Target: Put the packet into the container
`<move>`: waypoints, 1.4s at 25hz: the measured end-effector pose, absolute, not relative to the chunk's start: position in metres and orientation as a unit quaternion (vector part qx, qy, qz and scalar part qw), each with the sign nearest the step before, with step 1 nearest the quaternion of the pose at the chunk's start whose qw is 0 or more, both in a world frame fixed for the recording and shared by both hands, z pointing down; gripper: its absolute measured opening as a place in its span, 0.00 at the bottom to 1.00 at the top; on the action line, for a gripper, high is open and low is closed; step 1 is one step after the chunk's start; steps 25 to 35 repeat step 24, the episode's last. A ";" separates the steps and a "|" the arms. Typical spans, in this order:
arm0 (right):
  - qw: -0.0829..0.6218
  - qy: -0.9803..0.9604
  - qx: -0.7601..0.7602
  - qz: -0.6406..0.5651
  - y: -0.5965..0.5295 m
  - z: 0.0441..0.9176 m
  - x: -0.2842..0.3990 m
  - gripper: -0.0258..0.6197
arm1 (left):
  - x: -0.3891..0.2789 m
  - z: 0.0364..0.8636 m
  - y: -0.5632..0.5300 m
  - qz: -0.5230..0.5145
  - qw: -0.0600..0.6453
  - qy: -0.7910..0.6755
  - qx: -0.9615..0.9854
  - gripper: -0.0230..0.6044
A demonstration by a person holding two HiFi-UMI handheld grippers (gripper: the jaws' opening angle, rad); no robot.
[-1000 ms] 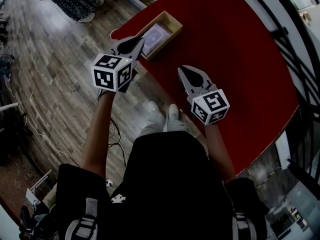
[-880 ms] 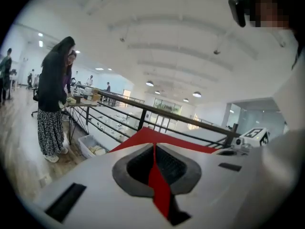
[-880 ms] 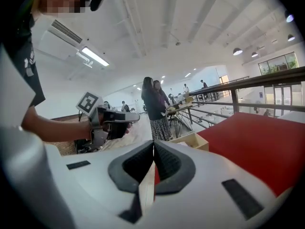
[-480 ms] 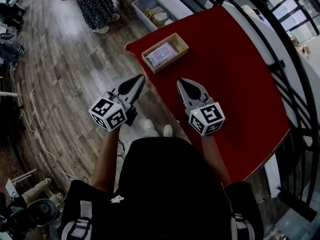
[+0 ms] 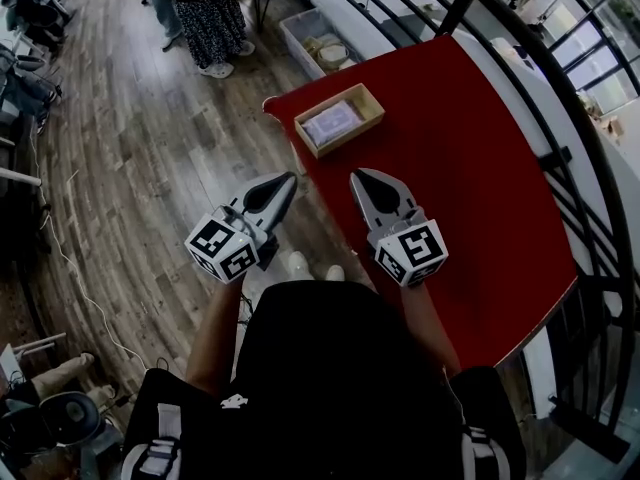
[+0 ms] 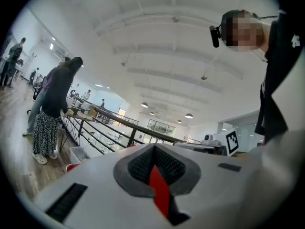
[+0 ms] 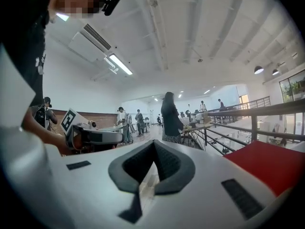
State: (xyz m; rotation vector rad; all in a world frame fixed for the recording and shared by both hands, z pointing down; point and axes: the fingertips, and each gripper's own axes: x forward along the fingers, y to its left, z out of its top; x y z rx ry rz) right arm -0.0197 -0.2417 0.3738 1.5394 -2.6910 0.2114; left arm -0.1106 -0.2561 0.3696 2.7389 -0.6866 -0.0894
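Note:
In the head view a shallow wooden container (image 5: 341,119) stands near the far left corner of the red table (image 5: 470,188). A pale packet (image 5: 331,124) lies flat inside it. My left gripper (image 5: 289,177) hangs off the table's left edge over the floor, short of the container, jaws shut and empty. My right gripper (image 5: 357,174) is over the table's near left part, also shut with nothing in it. In the left gripper view the left gripper (image 6: 154,150) points up at the ceiling. The right gripper (image 7: 154,146) in its own view faces the room.
A person in a patterned skirt (image 5: 208,16) stands on the wooden floor beyond the table. A white bin (image 5: 321,41) with items sits on the floor by the table's far corner. A black railing (image 5: 560,118) runs along the table's right side.
Both grippers have drawn back from the container toward my body. The left gripper was right beside the box and is now well short of it. The packet stays in the box.

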 end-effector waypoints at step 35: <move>0.023 -0.876 0.477 0.076 -0.249 0.371 -0.031 0.07 | -0.100 0.379 -0.254 -0.008 0.168 -0.219 0.961 0.05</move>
